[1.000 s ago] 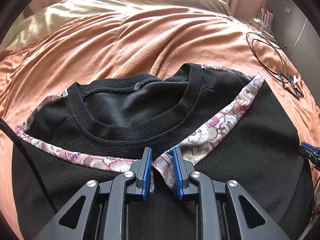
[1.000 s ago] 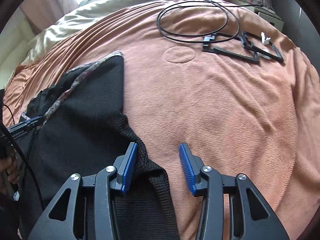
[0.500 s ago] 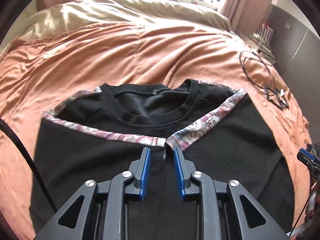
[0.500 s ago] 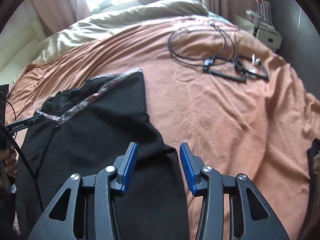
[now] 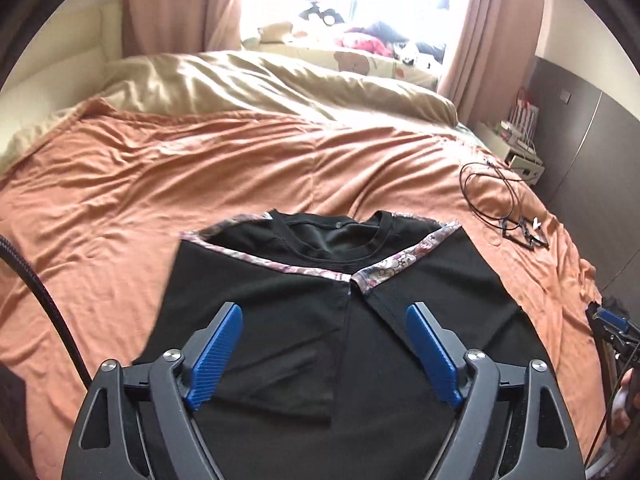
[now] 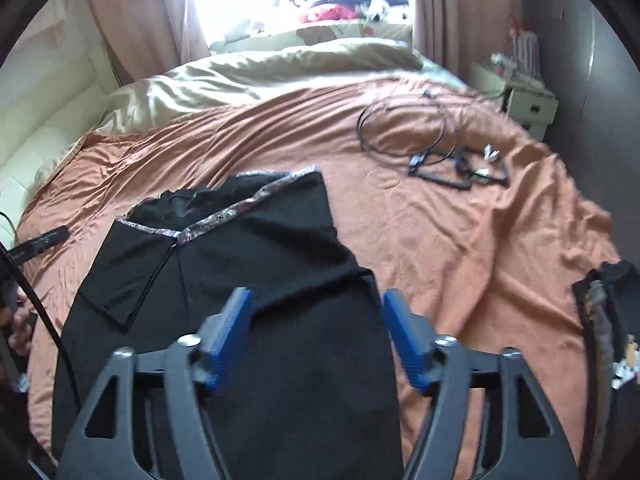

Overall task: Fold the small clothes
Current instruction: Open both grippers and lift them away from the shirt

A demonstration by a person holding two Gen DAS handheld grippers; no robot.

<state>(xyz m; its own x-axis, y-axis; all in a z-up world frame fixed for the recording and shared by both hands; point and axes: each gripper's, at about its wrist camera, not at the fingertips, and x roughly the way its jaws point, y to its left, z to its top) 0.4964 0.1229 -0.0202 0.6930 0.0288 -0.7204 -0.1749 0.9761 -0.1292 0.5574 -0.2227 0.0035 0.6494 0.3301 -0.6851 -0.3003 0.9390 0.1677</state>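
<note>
Black knit top (image 5: pixel 304 320) spread flat on the orange blanket (image 5: pixel 160 184), near the foot of the bed, neckline toward the pillows. Both sleeves folded inward across the chest, floral-print cuffs (image 5: pixel 404 264) meeting just below the ribbed collar (image 5: pixel 340 240) in a shallow V. From the right wrist view the same top (image 6: pixel 256 264) lying left of centre, its right edge straight along bare blanket (image 6: pixel 460 240).

Left gripper (image 5: pixel 324 356) poised above the lower body of the top, blue pads (image 5: pixel 216 352) spread wide, having just been opening, nothing between them, no fabric pinched. Right gripper (image 6: pixel 316 336) likewise above the top's right-hand edge, pads (image 6: pixel 230 332) wide apart and slightly blurred, just been opening as well, cloth below but not gripped.

Further out: coiled black cable (image 6: pixel 400 128) with a black clothes hanger (image 6: pixel 460 172) beside it on the blanket, well apart from the top, toward the right side of the bed. Beige duvet (image 5: pixel 280 88) bunched across the head of the bed. Pink curtains (image 5: pixel 492 28) framing a bright window, soft toys on the sill. White bedside cabinet (image 6: pixel 528 108) against the dark wall at right. Dark garment (image 6: pixel 604 300) at the right edge of the right wrist view. Part of a hand (image 6: pixel 18 320) at that view's left edge.
</note>
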